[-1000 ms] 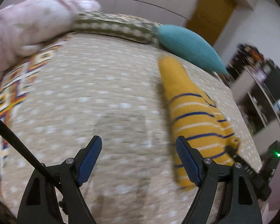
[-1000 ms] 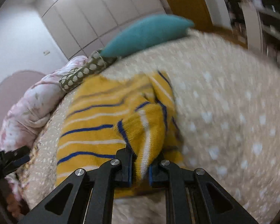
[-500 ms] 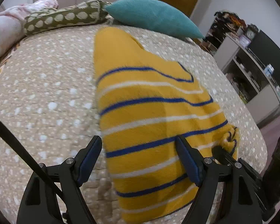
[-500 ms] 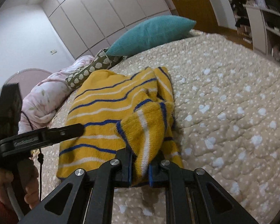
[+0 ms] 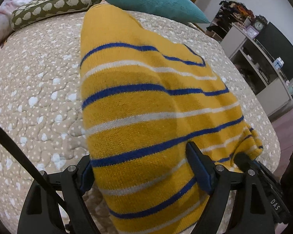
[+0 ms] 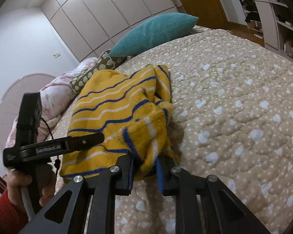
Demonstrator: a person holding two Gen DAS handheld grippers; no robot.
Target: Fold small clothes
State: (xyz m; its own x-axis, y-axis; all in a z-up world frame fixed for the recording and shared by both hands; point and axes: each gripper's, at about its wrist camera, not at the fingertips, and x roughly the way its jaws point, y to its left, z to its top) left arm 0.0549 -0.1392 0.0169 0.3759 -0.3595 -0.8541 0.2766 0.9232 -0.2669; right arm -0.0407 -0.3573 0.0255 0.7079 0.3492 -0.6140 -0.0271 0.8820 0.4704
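Now the sweater [image 5: 146, 117] lies on the bed [image 6: 234, 97], below the teal pillow [image 6: 152, 31]. Right gripper [image 6: 144, 167] pinches a bunched corner; left gripper [image 5: 140, 173] straddles the near hem, fingers spread. Probably best: close the left on the hem level with the right, then lift both evenly so the fold lands square.

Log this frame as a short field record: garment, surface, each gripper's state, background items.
garment: yellow striped sweater, partly bunched at its near right corner
surface: beige dotted quilt
left gripper: jaws open, straddling the sweater's near edge
right gripper: jaws shut on the bunched corner
background: teal pillow, olive patterned cushion
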